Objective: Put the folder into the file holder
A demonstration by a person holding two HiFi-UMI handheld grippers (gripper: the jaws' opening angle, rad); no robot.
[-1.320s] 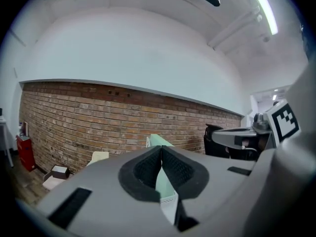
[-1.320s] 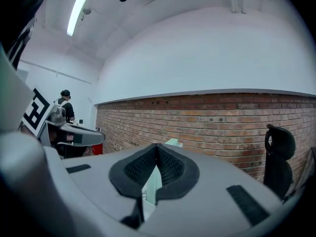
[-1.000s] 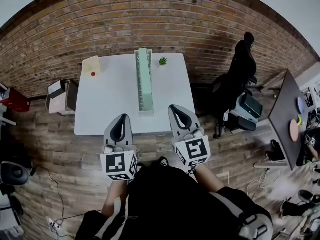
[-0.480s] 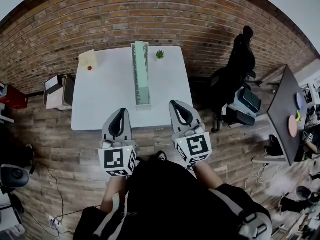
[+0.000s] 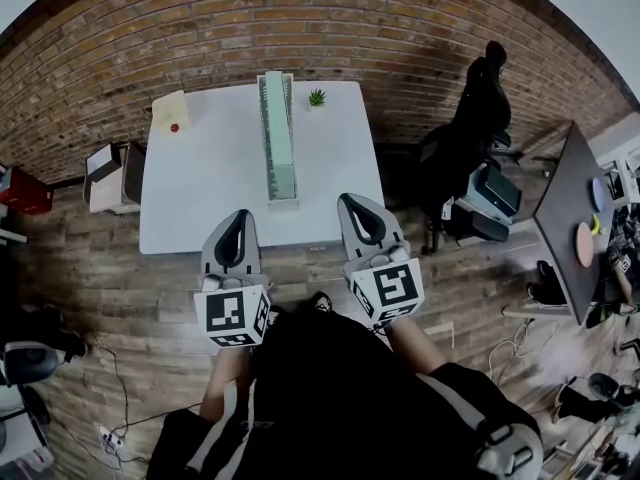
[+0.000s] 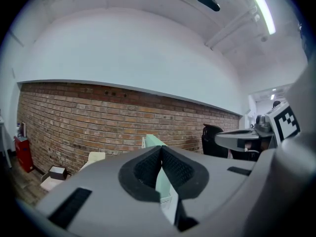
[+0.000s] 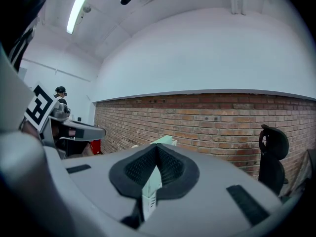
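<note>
The white table (image 5: 210, 198) carries a long mint file holder (image 5: 276, 138) that runs from 12 to 6 o'clock down its middle. At the table's 6 o'clock edge hover 2 tools, the left tool (image 5: 238, 215) and the right tool (image 5: 350, 200), each with jaws pressed together and holding nothing. The pale folder (image 5: 168, 111) lies at the table's 10 o'clock corner.

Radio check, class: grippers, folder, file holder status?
Left gripper, right gripper shut, empty. File holder upright on table. Likely folder flat at far-left corner. Small plant beside holder.
</note>
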